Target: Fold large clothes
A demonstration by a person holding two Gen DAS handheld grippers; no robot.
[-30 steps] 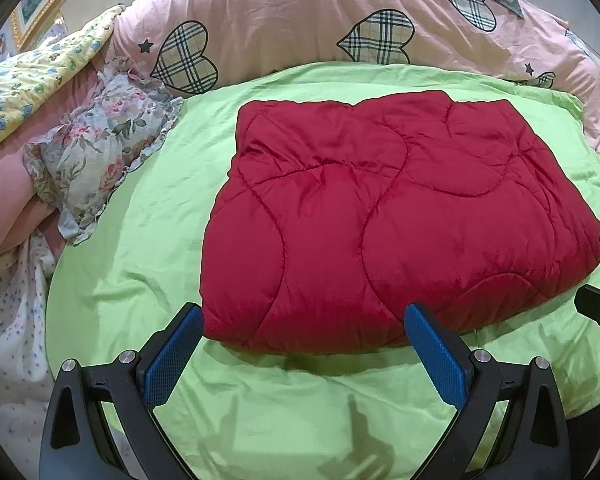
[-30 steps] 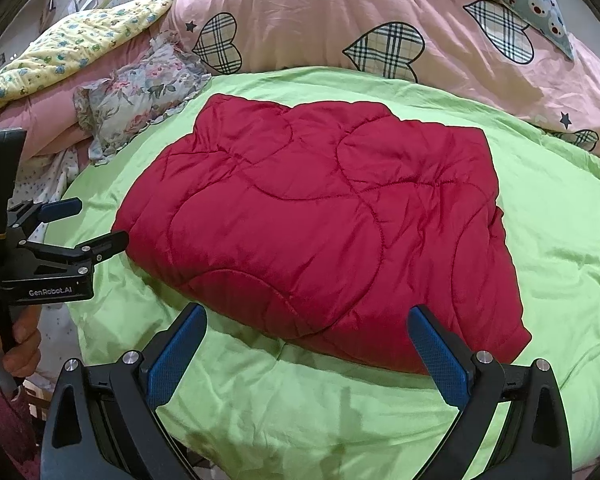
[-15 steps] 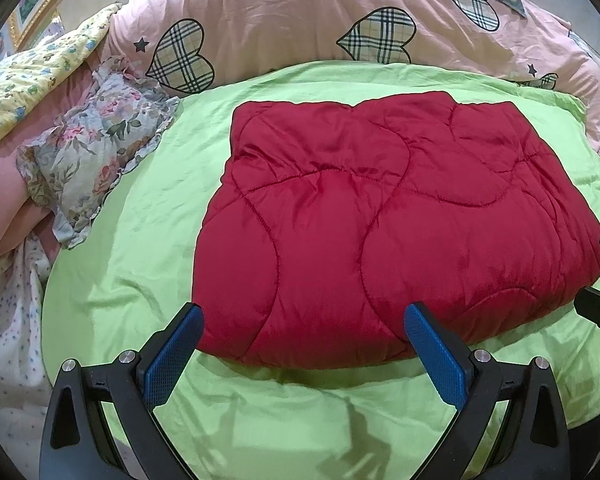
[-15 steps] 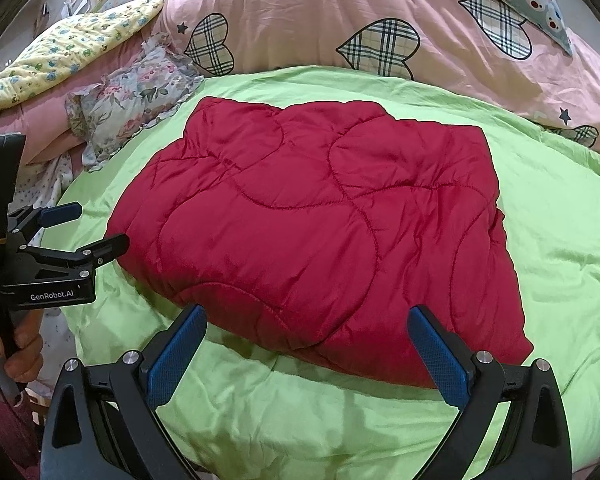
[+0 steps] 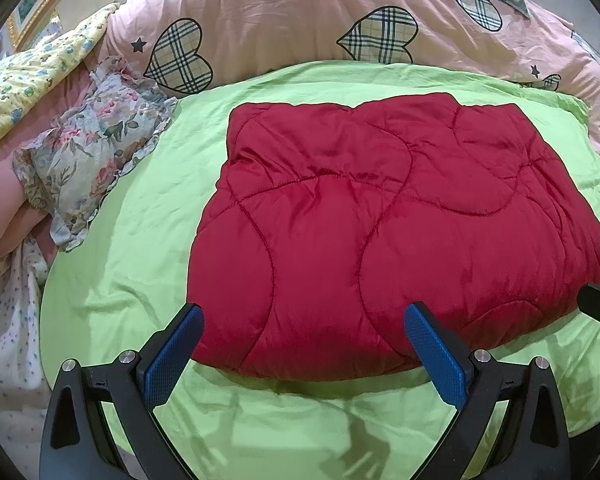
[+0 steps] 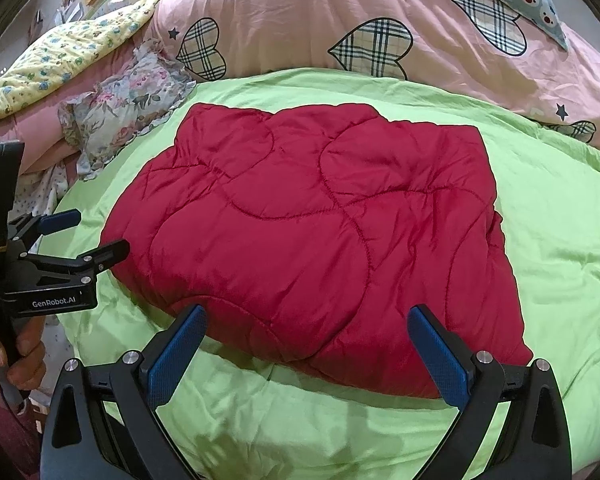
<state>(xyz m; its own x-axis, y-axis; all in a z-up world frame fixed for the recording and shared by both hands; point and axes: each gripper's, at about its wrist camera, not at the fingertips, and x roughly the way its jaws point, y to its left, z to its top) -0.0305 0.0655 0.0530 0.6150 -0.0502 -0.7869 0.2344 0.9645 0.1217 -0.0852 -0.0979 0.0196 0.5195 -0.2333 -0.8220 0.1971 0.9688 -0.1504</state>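
Right now the red quilted garment (image 5: pixel 380 232) lies folded into a thick, roughly square bundle in the middle of the green sheet (image 5: pixel 148 240) on the bed, just past both tools. Your left gripper (image 5: pixel 302 344) has its fingers (image 5: pixel 172 354) spread wide and holds nothing; same for your right gripper (image 6: pixel 306 346), spread and empty, hovering over the near edge.

Risks from here, as I judge them:
- The fill is puffy and the shell looks slick. Pinch only the top layer and you peel the stack apart instead of lifting the whole fold.
- The right-hand side in the right wrist view shows loose layer edges (image 6: pixel 500 232) sticking out. Drag from there and the bundle skews.
- The sheet is soft and wrinkled. Dig too low at the near edge and you catch sheet along with the garment, pulling both.
- The two tools sit close together at the left corner; the left one shows right beside the bundle in the right wrist view. Converge on the same corner and they clash.
- The floral pillow (image 5: pixel 88 168) is near the far-left corner. A wide swing over that side could snag its ruffle.

Whether another fold is needed I cannot tell.
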